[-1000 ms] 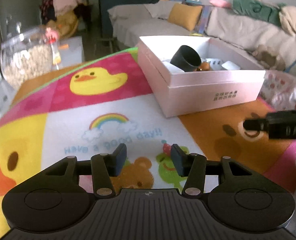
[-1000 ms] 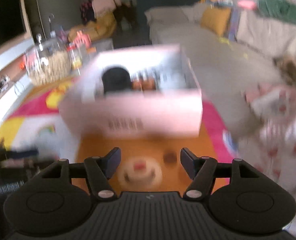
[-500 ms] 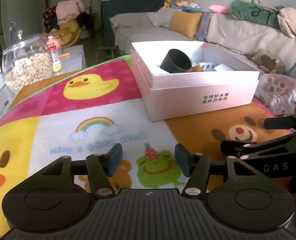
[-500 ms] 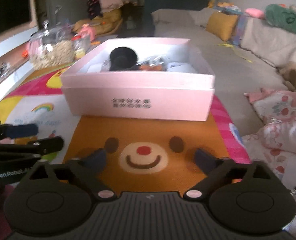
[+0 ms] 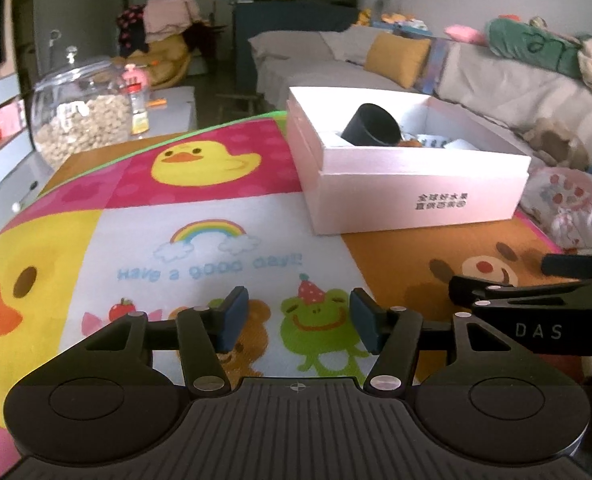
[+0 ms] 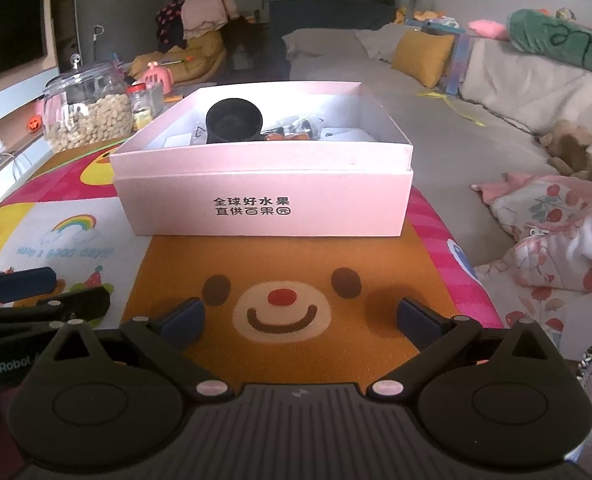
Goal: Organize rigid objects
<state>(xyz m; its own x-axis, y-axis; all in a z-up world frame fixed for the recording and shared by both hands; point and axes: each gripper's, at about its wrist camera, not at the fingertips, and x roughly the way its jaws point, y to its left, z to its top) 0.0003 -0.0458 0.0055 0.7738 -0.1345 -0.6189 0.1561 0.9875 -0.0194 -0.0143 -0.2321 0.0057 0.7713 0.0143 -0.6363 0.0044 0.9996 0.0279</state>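
Note:
A pale pink box (image 6: 263, 196) with black characters on its front stands on the cartoon play mat (image 6: 296, 272). Inside it lie a black cup (image 6: 233, 120) on its side, some orange and shiny pieces and white items. In the left wrist view the same box (image 5: 416, 196) sits at the upper right, with the black cup (image 5: 370, 126) in it. My left gripper (image 5: 298, 322) hovers open over the frog picture, nothing between its fingers. My right gripper (image 6: 300, 320) is spread wide open above the bear face, short of the box, and holds nothing.
A glass jar (image 5: 81, 120) of pale pellets and a small bottle (image 5: 137, 114) stand at the mat's far left edge. A grey sofa (image 6: 436, 92) with cushions runs along the right. A flowered cloth (image 6: 556, 236) lies by the mat's right edge.
The right gripper's fingers have spread much wider, and its view has gone from blurred to steady. The left gripper's fingers have opened a little. Both views have tilted slightly.

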